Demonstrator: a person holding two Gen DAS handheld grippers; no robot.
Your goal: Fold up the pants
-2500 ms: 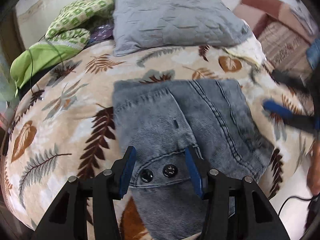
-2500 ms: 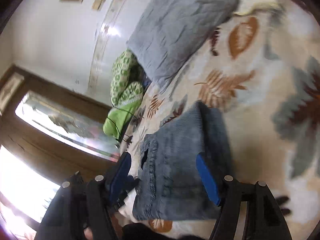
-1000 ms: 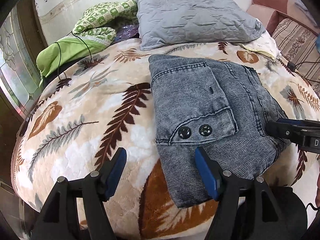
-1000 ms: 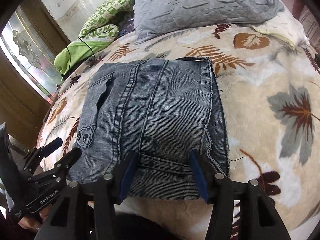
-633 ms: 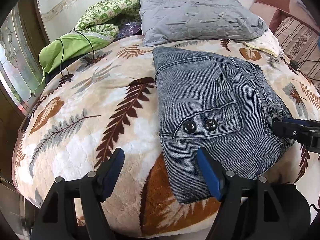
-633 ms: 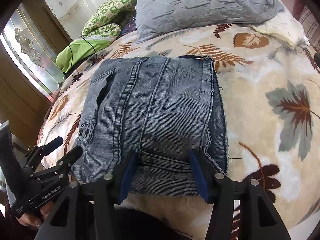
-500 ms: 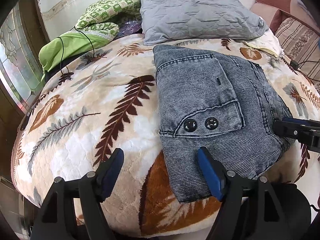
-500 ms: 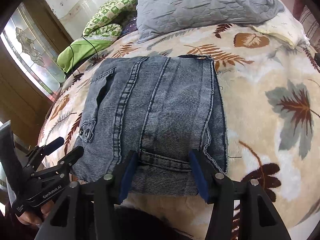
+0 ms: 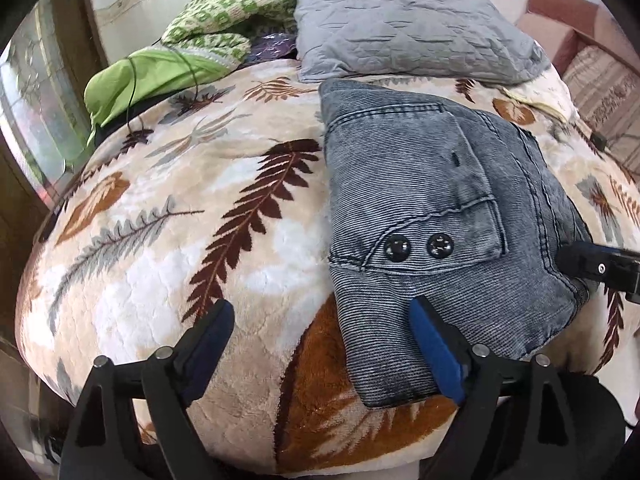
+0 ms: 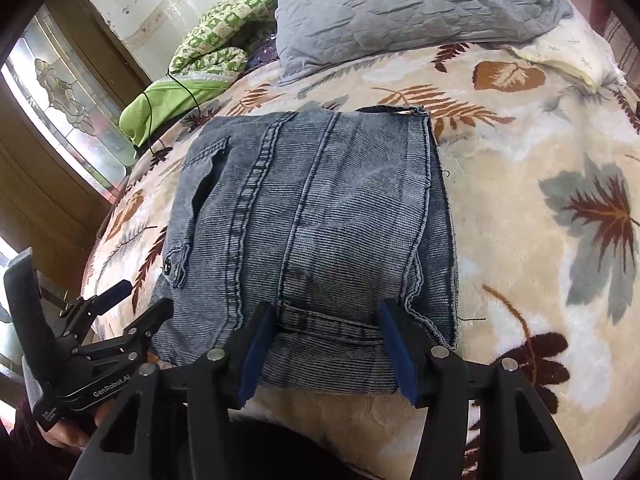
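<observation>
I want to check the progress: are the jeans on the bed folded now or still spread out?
Folded. The jeans lie as a compact, layered rectangle on the blanket, with no legs stretched out.

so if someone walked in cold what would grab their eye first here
The folded grey-blue jeans, lying as a compact block on the leaf-print blanket, two dark snap buttons on the pocket flap. Next, both open grippers at the near edge: the left gripper at the jeans' left corner, the right gripper over the near hem. Behind sits a grey quilted pillow.
</observation>
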